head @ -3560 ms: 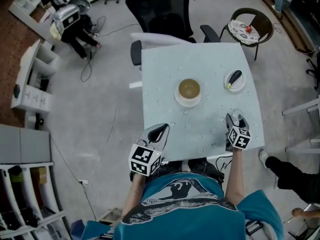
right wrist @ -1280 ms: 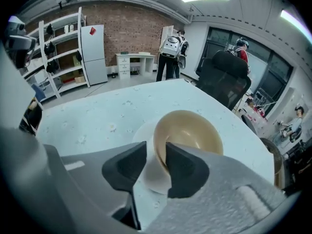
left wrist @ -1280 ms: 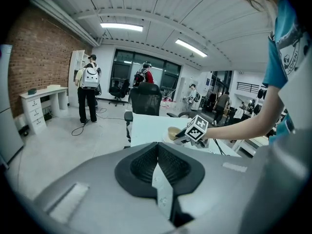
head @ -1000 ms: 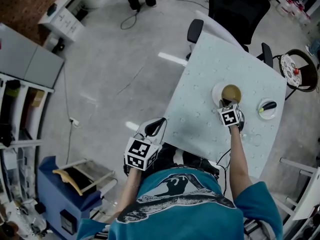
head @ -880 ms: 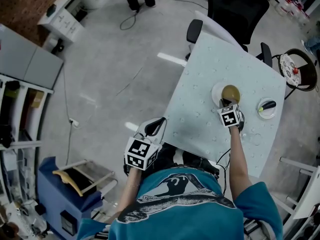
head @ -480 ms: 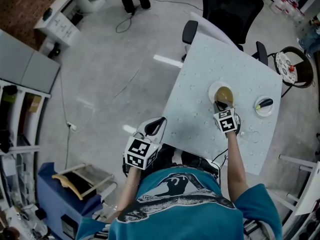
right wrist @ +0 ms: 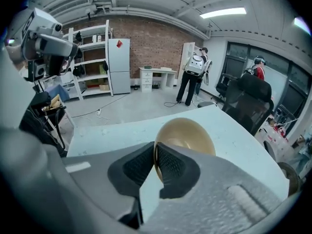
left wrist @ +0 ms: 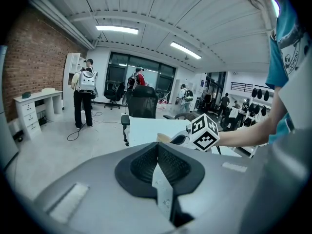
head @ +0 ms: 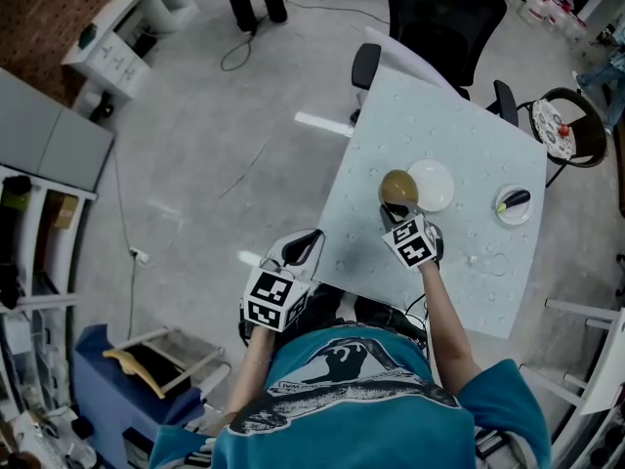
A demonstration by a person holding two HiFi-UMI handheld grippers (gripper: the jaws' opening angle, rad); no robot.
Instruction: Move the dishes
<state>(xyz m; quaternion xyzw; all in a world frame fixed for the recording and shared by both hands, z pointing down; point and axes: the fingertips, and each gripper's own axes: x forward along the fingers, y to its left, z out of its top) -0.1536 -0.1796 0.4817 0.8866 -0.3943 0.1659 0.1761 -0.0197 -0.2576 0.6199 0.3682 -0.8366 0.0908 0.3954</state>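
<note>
A golden-brown bowl [head: 397, 190] hangs a little above the pale table [head: 449, 115], just left of a bare white plate [head: 433, 185]. My right gripper [head: 395, 213] is shut on the bowl's near rim. In the right gripper view the dark pads pinch the rim of the bowl [right wrist: 189, 130], with the right gripper [right wrist: 155, 161] over the table [right wrist: 112, 130]. A small white dish [head: 514, 205] with a dark utensil lies at the table's right. My left gripper [head: 305, 249] is shut on nothing, off the table's near left corner. In the left gripper view the left gripper [left wrist: 157, 152] faces the bowl [left wrist: 165, 138].
A black office chair [head: 439, 8] stands at the table's far side, and a round seat [head: 559, 125] at its far right. Shelving [head: 29, 233] and a blue cart [head: 107, 379] are on the left. People stand far back [left wrist: 84, 94].
The right gripper has lifted the bowl off the white plate and carried it to the left; the plate now lies bare. The left gripper has stayed put.
</note>
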